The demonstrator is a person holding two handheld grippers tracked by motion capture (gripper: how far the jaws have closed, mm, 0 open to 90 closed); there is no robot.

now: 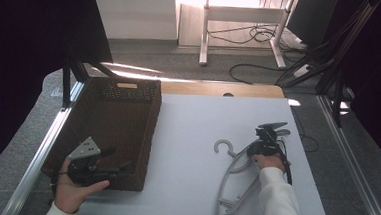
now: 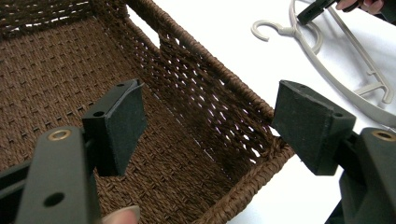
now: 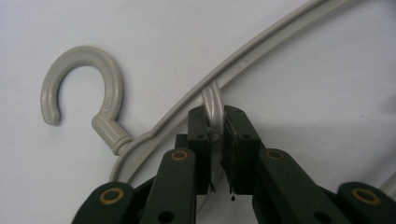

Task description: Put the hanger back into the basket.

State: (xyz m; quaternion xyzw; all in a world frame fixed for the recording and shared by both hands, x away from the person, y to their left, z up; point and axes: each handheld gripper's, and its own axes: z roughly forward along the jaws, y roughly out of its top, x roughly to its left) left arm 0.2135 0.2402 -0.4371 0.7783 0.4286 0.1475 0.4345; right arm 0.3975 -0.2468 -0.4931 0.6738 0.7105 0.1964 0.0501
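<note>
Grey plastic hanger [image 3: 261,46], open-hooked, seemingly flat

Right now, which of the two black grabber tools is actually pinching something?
The right gripper, at the right of the high view: its pads clamp a thin inner bar of the grey hanger. The left gripper stands wide open over the brown woven basket.

Pale grey plastic all over the hanger [image 3: 112,93], hook and bars alike, lying on the plain white table [image 1: 191,137]. Left of the hanger, dark brown woven basket [image 1: 122,118], open lattice in the walls, tighter weave on the floor. Matt black on the right gripper [image 3: 217,128] at the hanger and on the left gripper [image 2: 210,126] over the basket, brass-coloured rivets on both.
</note>
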